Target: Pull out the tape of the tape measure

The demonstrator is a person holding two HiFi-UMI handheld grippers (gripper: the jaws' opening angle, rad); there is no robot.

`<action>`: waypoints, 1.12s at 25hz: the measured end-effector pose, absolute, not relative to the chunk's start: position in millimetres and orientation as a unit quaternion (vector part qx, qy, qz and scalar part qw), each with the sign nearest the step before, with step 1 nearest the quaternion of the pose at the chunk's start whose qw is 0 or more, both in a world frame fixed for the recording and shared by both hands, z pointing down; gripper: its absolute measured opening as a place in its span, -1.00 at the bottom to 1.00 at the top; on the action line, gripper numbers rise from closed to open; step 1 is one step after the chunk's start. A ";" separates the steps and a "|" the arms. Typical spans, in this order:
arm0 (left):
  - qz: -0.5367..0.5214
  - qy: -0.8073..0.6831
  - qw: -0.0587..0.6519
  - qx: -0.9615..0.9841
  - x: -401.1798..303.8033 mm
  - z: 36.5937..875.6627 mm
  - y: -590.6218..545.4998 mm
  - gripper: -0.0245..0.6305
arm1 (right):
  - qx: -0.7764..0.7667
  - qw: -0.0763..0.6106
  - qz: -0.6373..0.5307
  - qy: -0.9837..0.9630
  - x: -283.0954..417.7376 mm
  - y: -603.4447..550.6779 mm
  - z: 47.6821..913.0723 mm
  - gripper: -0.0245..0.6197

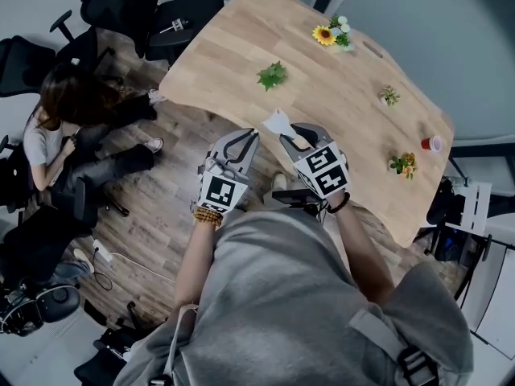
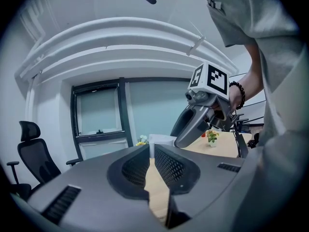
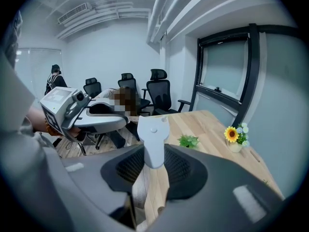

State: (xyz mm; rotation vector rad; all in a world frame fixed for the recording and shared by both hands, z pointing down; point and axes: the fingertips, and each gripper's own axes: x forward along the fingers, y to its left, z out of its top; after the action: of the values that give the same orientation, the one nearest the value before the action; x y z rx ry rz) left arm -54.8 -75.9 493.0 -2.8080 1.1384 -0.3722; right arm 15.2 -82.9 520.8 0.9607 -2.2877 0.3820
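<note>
1. Right gripper [image 3: 153, 152] is clamped on the pale tape measure [image 3: 152, 138], right over the worktop's [image 1: 322, 87] near edge.
2. Left gripper [image 2: 150, 151] hangs at its 9 o'clock, jaws slightly apart and holding nothing.

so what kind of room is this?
Looks like an office meeting room: a long wooden table with small potted plants, black swivel chairs around it, and a black-framed glazed partition.
</note>
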 end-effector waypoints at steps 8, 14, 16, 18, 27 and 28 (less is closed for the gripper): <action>-0.136 0.381 0.034 -0.914 -58.9 501.8 -77.2 -0.81 | 0.359 0.314 0.156 -0.865 11.0 -85.8 531.1 -0.51; -0.135 0.383 0.021 -0.914 -59.4 505.5 -75.4 -0.81 | 0.372 0.320 0.159 -0.857 20.7 -92.4 533.6 -0.51; -0.133 0.386 0.020 -0.913 -64.0 503.7 -75.5 -0.81 | 0.376 0.322 0.157 -0.855 24.7 -96.2 532.7 -0.51; -0.133 0.386 0.020 -0.912 -67.6 503.3 -74.5 -0.81 | 0.378 0.324 0.156 -0.853 26.4 -99.0 532.3 -0.51; -0.125 0.388 0.014 -0.913 -74.8 501.5 -77.2 -0.81 | 0.373 0.321 0.159 -0.856 19.1 -106.8 536.1 -0.51; -0.125 0.389 0.013 -0.912 -75.4 501.7 -78.5 -0.81 | 0.372 0.321 0.159 -0.857 18.7 -108.1 536.8 -0.51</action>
State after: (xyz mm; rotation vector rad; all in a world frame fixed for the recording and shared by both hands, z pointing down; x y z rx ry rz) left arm -75.4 -78.5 501.7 -2.8431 1.2134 -0.3908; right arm 18.7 -108.1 536.8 0.9775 -2.2507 0.4169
